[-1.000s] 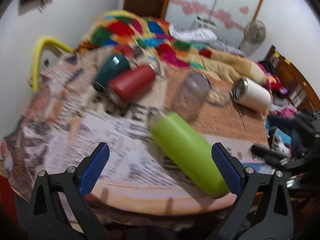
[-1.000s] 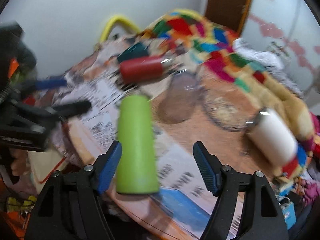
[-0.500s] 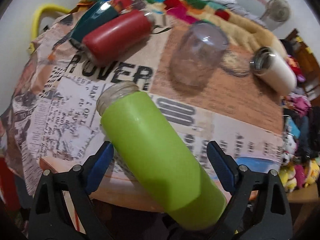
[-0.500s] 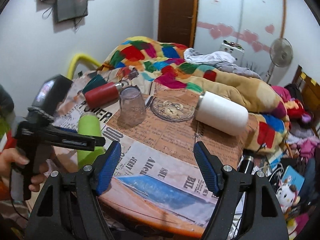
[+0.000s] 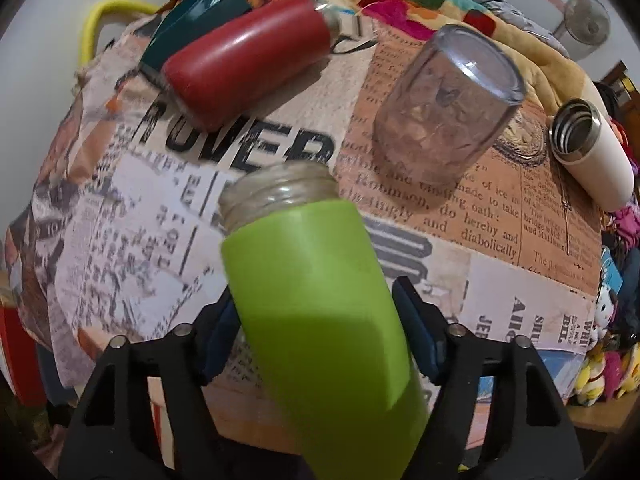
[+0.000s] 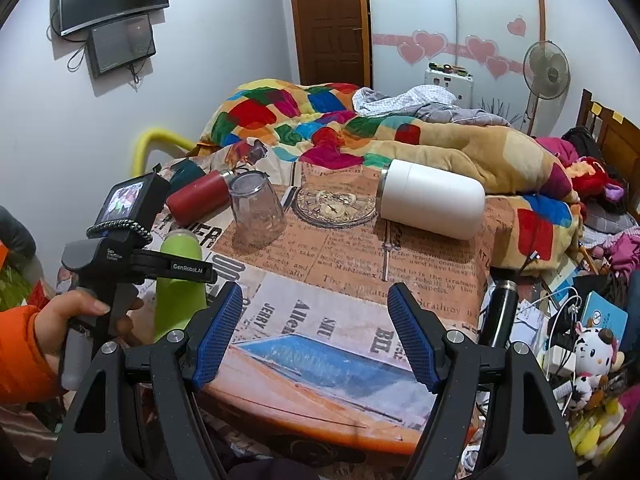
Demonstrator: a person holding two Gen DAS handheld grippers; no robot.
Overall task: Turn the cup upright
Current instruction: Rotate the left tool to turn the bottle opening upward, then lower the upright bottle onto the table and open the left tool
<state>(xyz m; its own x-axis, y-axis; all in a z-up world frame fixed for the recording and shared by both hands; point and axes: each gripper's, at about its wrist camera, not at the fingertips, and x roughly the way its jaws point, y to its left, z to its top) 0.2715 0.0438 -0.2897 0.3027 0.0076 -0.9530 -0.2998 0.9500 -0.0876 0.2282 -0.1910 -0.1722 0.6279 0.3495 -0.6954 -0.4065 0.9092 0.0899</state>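
A lime green cup [image 5: 320, 304] with a bare threaded mouth lies on its side near the front left of the newspaper-covered table [image 5: 520, 300]. My left gripper [image 5: 320, 332] is shut on its body, one blue pad on each side. In the right wrist view the green cup [image 6: 178, 280] sits under the left gripper's black body. My right gripper [image 6: 314, 336] is open and empty over the table's front edge.
A red cup [image 5: 248, 60] and a dark teal cup [image 5: 192, 20] lie at the back left. A clear glass [image 5: 444, 104] stands upside down mid-table. A white cup [image 6: 430, 204] lies on its side at the right. A colourful quilt [image 6: 320, 120] lies behind.
My left gripper has moved in over the green cup and closed on its body. My right gripper has drawn back to the right and stays open.
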